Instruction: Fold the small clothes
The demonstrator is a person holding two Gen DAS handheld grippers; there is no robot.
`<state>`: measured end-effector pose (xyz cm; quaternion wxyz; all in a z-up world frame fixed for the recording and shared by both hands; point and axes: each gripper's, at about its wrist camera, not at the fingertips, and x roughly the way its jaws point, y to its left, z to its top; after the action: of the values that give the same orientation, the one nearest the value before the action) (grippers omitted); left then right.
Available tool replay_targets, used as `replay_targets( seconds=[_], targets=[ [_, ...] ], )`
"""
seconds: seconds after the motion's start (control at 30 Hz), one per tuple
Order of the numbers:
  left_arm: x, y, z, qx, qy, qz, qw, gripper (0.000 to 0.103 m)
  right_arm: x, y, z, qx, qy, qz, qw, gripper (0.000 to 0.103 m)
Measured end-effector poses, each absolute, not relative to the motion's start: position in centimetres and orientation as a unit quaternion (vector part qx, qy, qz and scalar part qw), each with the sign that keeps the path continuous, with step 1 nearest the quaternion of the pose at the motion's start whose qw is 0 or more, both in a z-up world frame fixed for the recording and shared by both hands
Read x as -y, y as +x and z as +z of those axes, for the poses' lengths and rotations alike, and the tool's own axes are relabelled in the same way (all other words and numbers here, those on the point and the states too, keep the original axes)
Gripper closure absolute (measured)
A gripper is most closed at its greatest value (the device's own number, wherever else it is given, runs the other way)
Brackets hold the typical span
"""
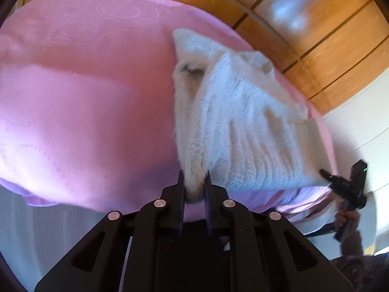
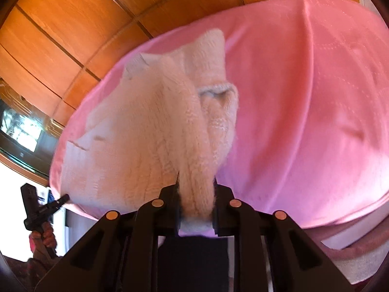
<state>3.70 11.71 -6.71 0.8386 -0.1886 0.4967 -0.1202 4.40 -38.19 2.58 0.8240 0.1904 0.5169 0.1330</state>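
Observation:
A small cream knitted sweater (image 1: 233,112) lies partly lifted over a pink bedsheet (image 1: 85,97). My left gripper (image 1: 194,180) is shut on one bunched corner of its hem. The right gripper (image 1: 327,174) shows at the right edge of the left wrist view, pinching the other corner. In the right wrist view the same sweater (image 2: 155,126) stretches away from my right gripper (image 2: 195,185), which is shut on a thick fold of the knit. The left gripper (image 2: 62,198) appears at the lower left there, held by a hand, gripping the far hem corner. The sleeves hang folded behind the body.
The pink sheet (image 2: 304,109) covers a bed that fills most of both views. Behind it stands a wooden panelled wall (image 1: 316,31). A dark screen (image 2: 19,131) sits at the left in the right wrist view. A white surface (image 1: 359,131) lies beside the bed.

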Motion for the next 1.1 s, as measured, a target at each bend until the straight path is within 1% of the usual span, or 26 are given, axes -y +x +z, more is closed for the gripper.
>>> replay_targets(
  seconds=[0.03,0.07,0.1,0.13,0.17,0.23,0.3,0.4,0.5,0.57,0.6,0.63,0.67,0.7,0.97,1.03,1.1],
  targets=[
    [-11.5,3.8,-6.1,-0.487,-0.161,-0.078,0.855,0.087,38.1,4.6,2.8,-0.512,0.174,0.111,0.834,0.074],
    [-11.4,4.0,-5.6,-0.476,-0.149,-0.067,0.864,0.077,38.0,4.7,3.3,-0.503,0.162,0.099,0.843,0.072],
    [-11.4,4.3,-5.0,-0.462,-0.147,-0.063,0.872,0.073,37.9,4.9,4.2,-0.489,0.148,0.095,0.854,0.07],
    [-11.4,4.6,-3.8,-0.44,-0.155,-0.063,0.883,0.069,37.5,5.2,5.0,-0.477,0.135,0.096,0.863,0.063],
    [-11.2,4.9,-3.2,-0.425,-0.161,-0.078,0.887,0.069,37.1,5.4,5.7,-0.467,0.124,0.102,0.87,0.06],
    [-10.0,5.7,-1.9,-0.403,-0.157,-0.121,0.893,0.069,35.4,6.1,6.9,-0.451,0.104,0.132,0.877,0.06],
    [-7.6,7.0,-1.5,-0.396,-0.126,-0.142,0.899,0.069,33.0,7.1,7.2,-0.446,0.094,0.159,0.876,0.06],
    [-4.5,9.2,-3.0,-0.42,-0.095,-0.177,0.885,0.069,28.7,9.0,6.1,-0.455,0.071,0.198,0.865,0.06],
    [-2.4,11.1,-5.7,-0.453,-0.065,-0.178,0.871,0.069,25.7,10.8,4.3,-0.472,0.047,0.209,0.855,0.06],
    [-1.4,12.3,-7.2,-0.467,-0.055,-0.175,0.865,0.069,24.4,11.8,2.5,-0.486,0.026,0.206,0.849,0.063],
    [-0.9,12.5,-7.2,-0.466,-0.049,-0.179,0.865,0.073,24.0,12.0,1.7,-0.492,0.013,0.204,0.846,0.068],
    [-0.6,12.2,-7.0,-0.457,-0.035,-0.182,0.87,0.094,23.8,12.0,1.5,-0.494,0.004,0.2,0.846,0.08],
    [-0.4,12.2,-6.9,-0.451,-0.026,-0.18,0.874,0.1,24.0,11.8,1.5,-0.492,0.001,0.201,0.847,0.094],
    [-0.5,12.0,-6.5,-0.441,-0.028,-0.181,0.878,0.1,24.3,11.6,2.0,-0.49,0.007,0.204,0.848,0.098],
    [-2.8,10.6,-2.2,-0.364,-0.054,-0.179,0.912,0.1,25.5,10.6,7.7,-0.426,0.017,0.199,0.882,0.099],
    [-2.5,11.2,-1.7,-0.353,-0.049,-0.17,0.919,0.1,25.5,11.1,8.5,-0.41,0.012,0.189,0.892,0.099],
    [-2.2,12.5,-1.8,-0.353,-0.05,-0.162,0.92,0.1,25.2,12.3,8.2,-0.409,0.017,0.179,0.895,0.099]
  ],
)
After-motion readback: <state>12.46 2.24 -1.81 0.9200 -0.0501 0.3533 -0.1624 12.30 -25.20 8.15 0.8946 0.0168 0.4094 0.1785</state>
